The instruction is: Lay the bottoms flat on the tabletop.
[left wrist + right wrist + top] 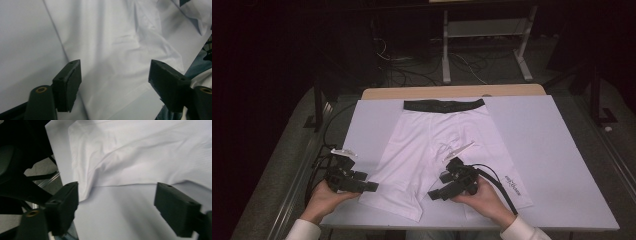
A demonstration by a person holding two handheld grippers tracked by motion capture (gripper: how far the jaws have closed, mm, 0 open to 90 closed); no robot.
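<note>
White shorts (437, 140) with a black waistband (444, 105) lie flat on a white board (557, 150), legs toward me. My left gripper (372, 186) is held at the outer edge of the shorts' left leg, pointing right. In the left gripper view it stands open (115, 62), low over the white fabric (112, 37). My right gripper (432, 195) sits near the crotch and right leg, pointing left. In the right gripper view it is open (117, 184) above the leg hem (140, 157) and bare board (120, 215). Neither gripper holds anything.
The board covers a wooden table whose far edge (452, 91) shows behind the waistband. A metal frame (484, 30) and floor cables (412, 70) lie beyond. A small dark logo (512, 182) marks the right leg. The board's near edge runs just under my hands.
</note>
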